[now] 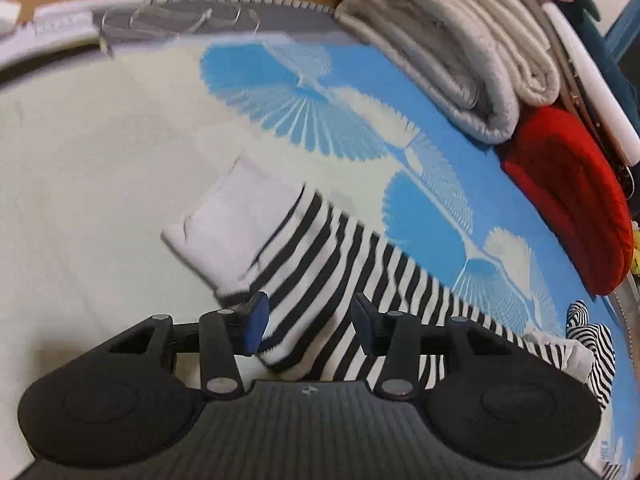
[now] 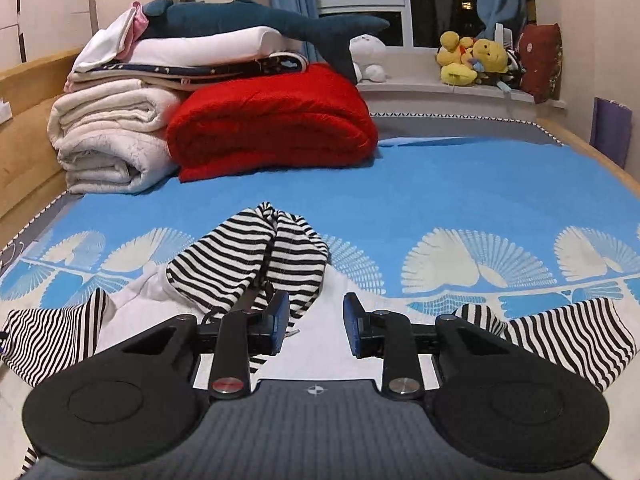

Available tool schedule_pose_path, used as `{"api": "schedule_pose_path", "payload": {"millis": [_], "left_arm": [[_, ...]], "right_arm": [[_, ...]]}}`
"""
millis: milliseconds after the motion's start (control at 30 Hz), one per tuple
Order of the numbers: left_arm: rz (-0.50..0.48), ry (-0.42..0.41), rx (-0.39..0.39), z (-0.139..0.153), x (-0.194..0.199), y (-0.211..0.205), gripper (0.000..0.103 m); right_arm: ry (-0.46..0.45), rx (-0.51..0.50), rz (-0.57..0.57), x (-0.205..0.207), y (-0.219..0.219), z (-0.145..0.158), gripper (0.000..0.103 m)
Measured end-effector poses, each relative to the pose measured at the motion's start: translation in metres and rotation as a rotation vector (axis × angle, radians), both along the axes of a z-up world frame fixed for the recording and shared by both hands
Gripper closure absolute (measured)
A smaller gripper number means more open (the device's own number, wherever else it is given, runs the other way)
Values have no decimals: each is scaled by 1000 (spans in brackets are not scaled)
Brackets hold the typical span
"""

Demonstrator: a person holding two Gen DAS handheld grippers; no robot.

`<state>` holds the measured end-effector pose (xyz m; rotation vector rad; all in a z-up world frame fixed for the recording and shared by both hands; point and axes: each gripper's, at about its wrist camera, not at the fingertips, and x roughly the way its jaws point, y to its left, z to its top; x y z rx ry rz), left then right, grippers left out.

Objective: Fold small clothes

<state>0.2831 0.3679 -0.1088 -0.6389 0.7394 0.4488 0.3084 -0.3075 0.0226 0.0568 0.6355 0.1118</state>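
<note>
A small black-and-white striped garment (image 1: pixel 320 276) with a white cuff (image 1: pixel 236 220) lies on the bed. My left gripper (image 1: pixel 306 322) is open just above a striped sleeve, its fingers either side of the fabric without closing on it. In the right wrist view the garment's striped hood (image 2: pixel 256 260) bunches ahead, a striped sleeve (image 2: pixel 560 336) lies at the right and another striped part (image 2: pixel 48 340) at the left. My right gripper (image 2: pixel 316 320) is open and empty over the white middle of the garment.
The bed cover (image 2: pixel 440 192) is blue with white fan shapes. A folded red blanket (image 2: pixel 276 120) and rolled white quilts (image 2: pixel 108 140) stack at the head, under a plush shark (image 2: pixel 260 20). Wooden bed rail (image 2: pixel 24 140) at left; soft toys (image 2: pixel 472 60) on the window sill.
</note>
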Motion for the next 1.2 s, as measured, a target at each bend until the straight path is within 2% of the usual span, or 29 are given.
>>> {"api": "schedule_pose_path", "payload": {"millis": [67,200,367,400,433,467,500,600,733,800,867,1000,1133,1200], "left_arm": [[32,11,24,2,-2,0,50],[75,67,-8,-9,-5,10,50],[55,71,15,-15,-3,8,52],[49,71,23,-15,-2,6,57],[44,72,26,-15,-1,4,80],[40,73,16,-15,1,3,98],[40,68,1,-14,3,2,98],[39,43,49,2,7,-10,98],[-16,-59,55,41,15,-39,99],[-81,-120,46,64,21,-65,99],[-175,-165,56,83,27,-100,99],[-429,-208,54,111,42,-199,99],[-668,-206,102,120,46,-301,99],[-757,-186,94,115,45,-340,98]], "right_arm": [[2,-5,5,0,3,-1,72],[9,-6,6,0,7,-2,72],[11,-22,21,-2,12,-2,72],[13,-23,21,-2,13,-3,72],[14,-25,22,-2,13,-3,72],[14,-27,22,-2,13,-3,72],[15,-28,22,-2,13,-3,72],[15,-27,23,-3,13,-4,72],[14,-24,37,-6,15,-3,72],[9,-25,45,-9,17,-1,72],[6,-23,57,-12,17,0,79],[15,-18,69,-16,20,1,80],[16,-13,82,-21,24,1,79],[21,-7,79,-21,23,1,79]]}}
